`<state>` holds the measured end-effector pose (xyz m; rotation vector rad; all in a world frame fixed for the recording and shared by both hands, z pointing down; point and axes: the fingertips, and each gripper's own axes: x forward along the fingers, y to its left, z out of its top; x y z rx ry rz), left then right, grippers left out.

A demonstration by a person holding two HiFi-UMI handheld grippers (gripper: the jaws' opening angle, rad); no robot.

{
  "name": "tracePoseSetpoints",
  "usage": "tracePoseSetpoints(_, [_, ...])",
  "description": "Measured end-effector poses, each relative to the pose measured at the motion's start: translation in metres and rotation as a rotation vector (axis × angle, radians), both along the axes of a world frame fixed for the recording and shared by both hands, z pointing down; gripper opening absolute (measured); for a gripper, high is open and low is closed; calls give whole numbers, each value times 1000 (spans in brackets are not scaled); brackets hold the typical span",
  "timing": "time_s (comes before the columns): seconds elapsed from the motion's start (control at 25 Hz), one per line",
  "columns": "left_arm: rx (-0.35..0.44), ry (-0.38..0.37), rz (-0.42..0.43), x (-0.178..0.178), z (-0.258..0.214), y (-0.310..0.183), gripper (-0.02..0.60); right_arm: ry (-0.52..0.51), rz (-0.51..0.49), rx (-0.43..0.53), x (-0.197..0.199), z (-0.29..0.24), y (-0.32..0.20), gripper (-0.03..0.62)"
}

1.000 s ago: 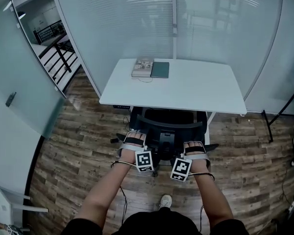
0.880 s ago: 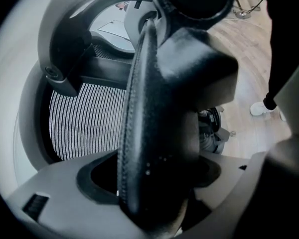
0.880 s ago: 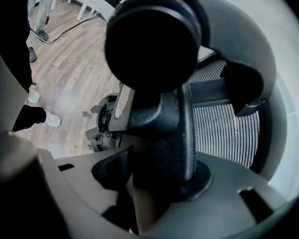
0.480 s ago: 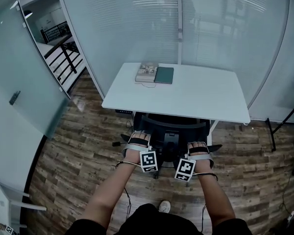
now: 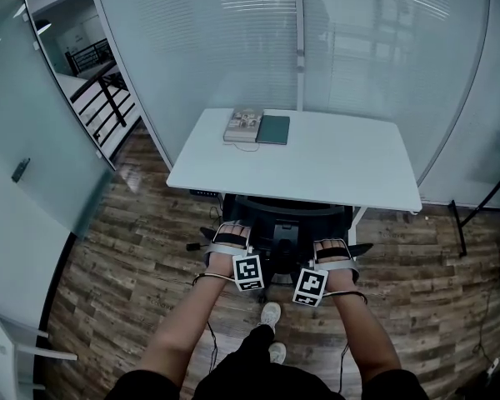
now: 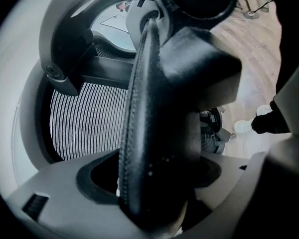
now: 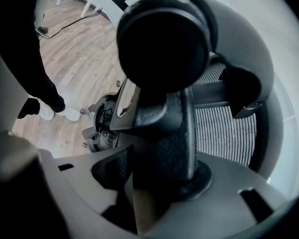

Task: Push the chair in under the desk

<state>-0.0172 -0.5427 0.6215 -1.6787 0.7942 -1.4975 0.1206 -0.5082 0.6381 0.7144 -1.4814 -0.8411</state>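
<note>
A black office chair [image 5: 285, 215] with a mesh back [image 6: 84, 118] stands half under the white desk [image 5: 333, 161]; its seat is hidden beneath the top. My left gripper [image 5: 230, 233] is shut on the chair's left armrest [image 6: 149, 133], whose padded black rim fills the gap between the jaws. My right gripper [image 5: 333, 248] is shut on the right armrest [image 7: 164, 148]; the mesh back [image 7: 224, 128] shows just beyond it. Both grippers sit level, either side of the chair's back post.
A book [image 5: 243, 125] and a dark notebook [image 5: 274, 129] lie at the desk's far edge. Frosted glass walls stand right behind the desk. The chair's wheeled base [image 7: 102, 126] is on wood floor, near the person's shoe [image 5: 269, 315]. A black stand [image 5: 475, 215] is at right.
The person has stepped forward, one shoe now closer to the chair. The chair has slid slightly further under the desk. Both grips are unchanged.
</note>
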Motion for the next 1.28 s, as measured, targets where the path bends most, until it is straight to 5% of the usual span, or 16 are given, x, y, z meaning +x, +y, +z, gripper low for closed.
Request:
tracePoseSetpoints(0.76, [-14,-4,-15,24,3,-89,390,-15,22,-11,26,5,-90,229])
tracePoseSetpoints(0.88, [-15,-2,-16,31,2,-110,390,-26,49,-51,35,8,-109,279])
tracePoseSetpoints(1.28, [-27,-10,-19,36,0,-135,388,-35,60,-4,41,-1,-139,261])
